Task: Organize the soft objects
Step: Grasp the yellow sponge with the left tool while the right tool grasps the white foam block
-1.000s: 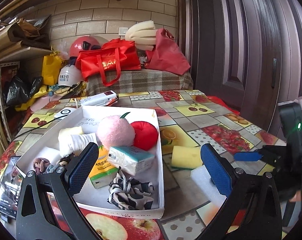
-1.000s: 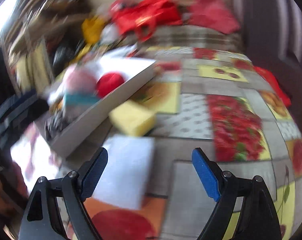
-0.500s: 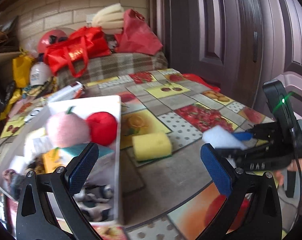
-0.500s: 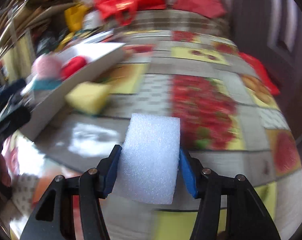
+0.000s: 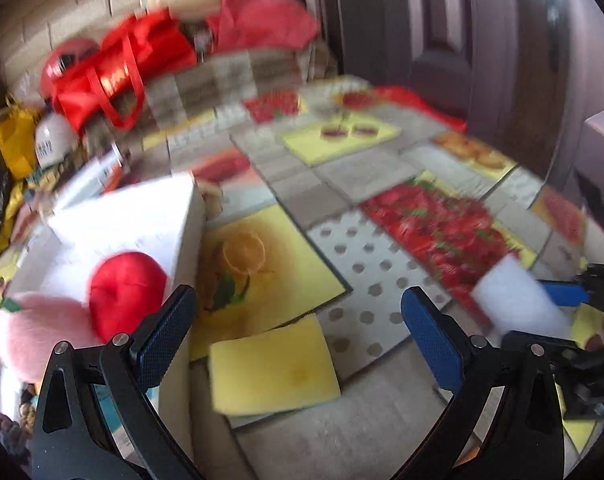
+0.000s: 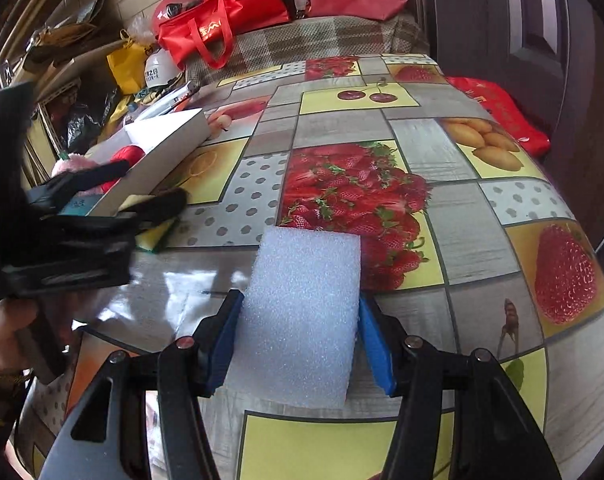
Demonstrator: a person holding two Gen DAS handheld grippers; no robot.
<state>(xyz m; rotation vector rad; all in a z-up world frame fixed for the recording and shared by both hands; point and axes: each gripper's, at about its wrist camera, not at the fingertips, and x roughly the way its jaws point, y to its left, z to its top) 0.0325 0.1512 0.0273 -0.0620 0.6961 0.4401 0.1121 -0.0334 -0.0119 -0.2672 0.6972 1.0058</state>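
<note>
My right gripper (image 6: 300, 344) is shut on a white foam block (image 6: 302, 316), its blue pads pressed into both sides; the same block (image 5: 518, 304) shows at the right of the left wrist view. My left gripper (image 5: 298, 336) stands open just above a yellow sponge (image 5: 274, 368), which lies on the fruit-print tablecloth between its fingers. Left of it is a white box (image 5: 142, 216) with a red plush ball (image 5: 126, 292) and a pink plush peach (image 5: 34, 332) inside. In the right wrist view the left gripper (image 6: 150, 204) covers most of the sponge (image 6: 158, 232).
The box (image 6: 170, 136) also holds a teal tissue pack (image 6: 78, 204). Beyond the table's far edge a plaid-covered seat carries red bags (image 6: 222, 8) and a red helmet (image 6: 174, 4). A dark door (image 5: 482, 40) rises at the right. A red bag (image 6: 502, 116) lies at the table's right edge.
My right gripper closed on the white foam block and lifted it off the table. My left gripper swung right from over the box to above the yellow sponge.
</note>
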